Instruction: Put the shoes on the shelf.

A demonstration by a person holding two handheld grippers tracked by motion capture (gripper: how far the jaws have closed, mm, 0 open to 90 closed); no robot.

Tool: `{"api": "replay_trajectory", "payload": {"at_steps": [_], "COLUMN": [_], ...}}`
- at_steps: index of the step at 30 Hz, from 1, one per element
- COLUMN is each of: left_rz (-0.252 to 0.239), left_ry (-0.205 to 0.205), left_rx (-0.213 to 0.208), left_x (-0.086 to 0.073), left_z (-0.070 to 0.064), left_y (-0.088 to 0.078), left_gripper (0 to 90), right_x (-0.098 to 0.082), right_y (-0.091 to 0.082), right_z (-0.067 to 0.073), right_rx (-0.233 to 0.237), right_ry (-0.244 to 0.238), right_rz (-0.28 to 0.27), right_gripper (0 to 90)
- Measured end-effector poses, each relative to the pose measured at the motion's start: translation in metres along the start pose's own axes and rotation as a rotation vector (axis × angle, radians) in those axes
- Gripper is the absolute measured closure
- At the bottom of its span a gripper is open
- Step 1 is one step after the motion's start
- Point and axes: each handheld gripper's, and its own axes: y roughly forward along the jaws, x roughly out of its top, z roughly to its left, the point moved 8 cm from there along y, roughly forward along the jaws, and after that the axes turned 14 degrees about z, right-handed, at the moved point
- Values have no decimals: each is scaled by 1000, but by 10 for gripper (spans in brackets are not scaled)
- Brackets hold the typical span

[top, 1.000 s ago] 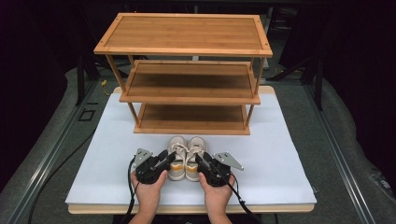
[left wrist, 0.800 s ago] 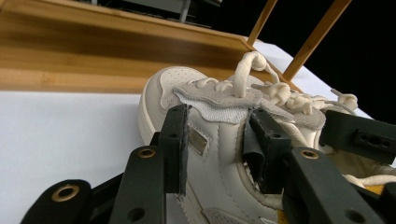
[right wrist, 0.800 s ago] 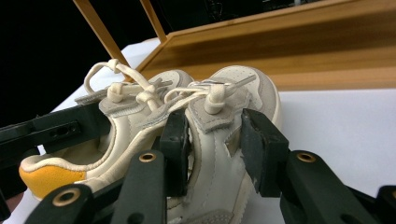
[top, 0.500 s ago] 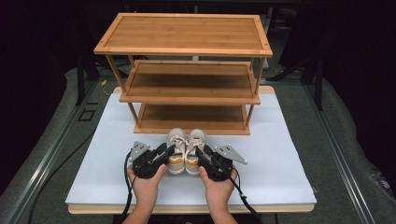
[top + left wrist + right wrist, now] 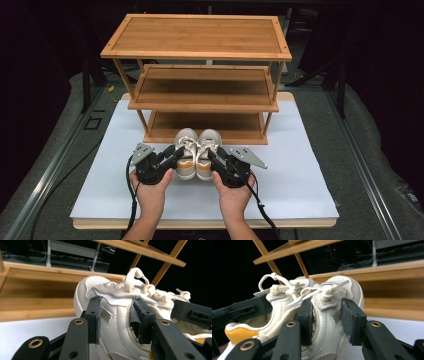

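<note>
I hold two tongs: my left tongs (image 5: 176, 154) clamp the left shoe (image 5: 184, 150), my right tongs (image 5: 214, 156) the right shoe (image 5: 206, 150), below one three-shelf rack (image 5: 200, 55) at frame centre.

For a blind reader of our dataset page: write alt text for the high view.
A person's two hands each clamp a hand-held gripper, left and right, onto one shoe of a pair of white sneakers on a white table. The shoes' toes point at the bottom tier of a three-tier wooden shoe rack just behind them; all its shelves are bare.
</note>
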Motion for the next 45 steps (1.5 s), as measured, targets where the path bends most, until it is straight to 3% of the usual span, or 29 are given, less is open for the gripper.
{"api": "replay_trajectory", "payload": {"at_steps": [8,12,13,14,15,16,17,18,19,21,22,23,25,26,27,28,30,31,32,37,45], "left_rz": [-27,-32,-33,-33,-33,-33,-36,-37,-41,-43,-45,-50,-53,-52,-52,-52,-53,-53,-53,-44,-51], "left_ry": [11,10,3,3,-7,-7,-4,1,-1,1,0,4,10,10,10,14,17,17,13,16,0], "left_rx": [3,-1,-9,-9,-14,-14,-17,-15,-18,-20,-20,-18,-18,-17,-17,-16,-17,-18,-22,-27,-44], "left_x": [20,26,30,30,33,33,35,36,37,40,41,44,48,49,49,51,55,59,61,69,82], "left_z": [-6,-8,-9,-9,-10,-10,-11,-12,-13,-14,-14,-15,-16,-17,-17,-17,-18,-19,-19,-19,-16], "left_y": [-14,-17,-18,-18,-19,-19,-19,-20,-21,-22,-23,-24,-26,-26,-26,-26,-26,-26,-25,-19,-10], "left_gripper": [623,623,624,624,624,624,624,624,624,624,624,624,624,624,624,624,624,624,624,625,627], "right_x": [18,27,29,29,31,34,34,36,37,39,41,44,45,48,48,49,54,55,58,66,85], "right_y": [-12,-16,-16,-16,-20,-19,-19,-20,-22,-24,-26,-25,-28,-28,-28,-29,-30,-31,-30,-30,-24], "right_z": [12,14,12,12,17,15,15,13,15,15,18,15,19,17,17,18,18,20,17,14,7], "right_rx": [23,8,-34,-34,66,7,7,-28,11,15,47,-46,25,-13,-13,9,-1,41,2,21,-23], "right_ry": [-14,-11,-3,-3,-27,-7,-7,-1,-10,-12,-27,-5,-24,-12,-12,-19,-16,-31,-14,-14,-18], "right_rz": [-17,-32,-36,-36,-17,-36,-36,-40,-34,-36,-33,-55,-43,-53,-53,-48,-58,-48,-64,-58,-70], "right_gripper": [628,628,628,628,628,628,628,628,628,628,628,628,628,628,628,628,628,628,628,628,628]}}
